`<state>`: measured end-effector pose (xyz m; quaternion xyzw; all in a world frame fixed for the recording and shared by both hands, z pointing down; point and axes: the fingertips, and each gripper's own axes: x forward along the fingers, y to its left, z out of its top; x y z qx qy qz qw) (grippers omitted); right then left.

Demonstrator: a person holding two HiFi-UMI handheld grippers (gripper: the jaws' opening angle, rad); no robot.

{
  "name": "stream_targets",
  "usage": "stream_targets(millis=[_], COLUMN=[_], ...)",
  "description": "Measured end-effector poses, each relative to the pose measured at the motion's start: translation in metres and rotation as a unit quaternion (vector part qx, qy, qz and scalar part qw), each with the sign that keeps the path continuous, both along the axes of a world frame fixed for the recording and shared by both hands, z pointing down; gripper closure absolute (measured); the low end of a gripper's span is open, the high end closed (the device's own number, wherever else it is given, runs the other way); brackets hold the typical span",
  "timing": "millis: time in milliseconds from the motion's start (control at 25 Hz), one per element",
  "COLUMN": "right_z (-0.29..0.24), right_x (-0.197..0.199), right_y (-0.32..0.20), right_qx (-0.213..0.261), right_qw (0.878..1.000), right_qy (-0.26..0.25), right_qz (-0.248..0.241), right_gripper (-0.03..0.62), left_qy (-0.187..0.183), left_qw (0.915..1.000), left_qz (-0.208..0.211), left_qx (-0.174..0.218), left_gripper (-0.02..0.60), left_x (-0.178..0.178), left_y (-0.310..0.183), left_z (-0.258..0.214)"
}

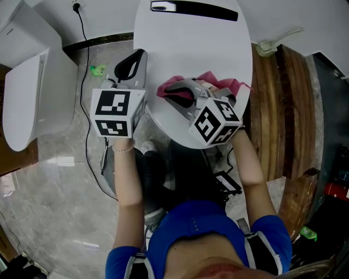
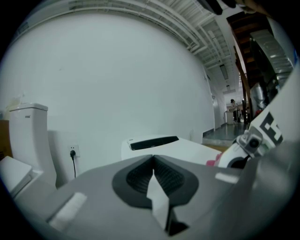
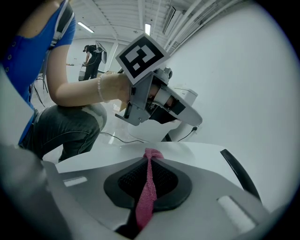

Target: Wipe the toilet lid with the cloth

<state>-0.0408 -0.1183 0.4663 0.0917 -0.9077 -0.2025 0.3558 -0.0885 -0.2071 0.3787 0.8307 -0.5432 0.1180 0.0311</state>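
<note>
The white toilet lid [image 1: 191, 49] lies closed, with a black strip [image 1: 193, 8] at its back. My right gripper [image 1: 179, 93] rests over the lid's front part, shut on the pink cloth [image 1: 232, 84], which is bunched under it on the lid. In the right gripper view a strip of the cloth [image 3: 146, 192] runs between the shut jaws of the right gripper [image 3: 150, 161], above the lid [image 3: 197, 154]. My left gripper [image 1: 131, 65] hovers just off the lid's left edge. Seen in its own view, the left gripper [image 2: 153, 161] is shut with nothing in it, and it faces the lid [image 2: 187, 147].
A second white toilet [image 1: 27, 82] stands at the left, with a black power cable [image 1: 84, 82] and a small green object [image 1: 98, 70] on the marble floor between. Wooden steps [image 1: 283, 109] rise at the right. The person's legs are close to the lid's front.
</note>
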Motion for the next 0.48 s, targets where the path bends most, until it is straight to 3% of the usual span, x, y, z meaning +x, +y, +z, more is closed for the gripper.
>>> stream_targets(millis=[480], right_z=[0.002], right_x=[-0.024], right_y=[0.006], right_qx=[0.004], right_qw=[1.0], right_qy=[0.01], right_qz=[-0.021], right_gripper=[0.579], left_qy=[-0.001], left_qw=[1.0], left_qz=[-0.001], left_qx=[0.0], left_gripper=[0.58], left_x=[-0.001], left_y=[0.0], left_z=[-0.001])
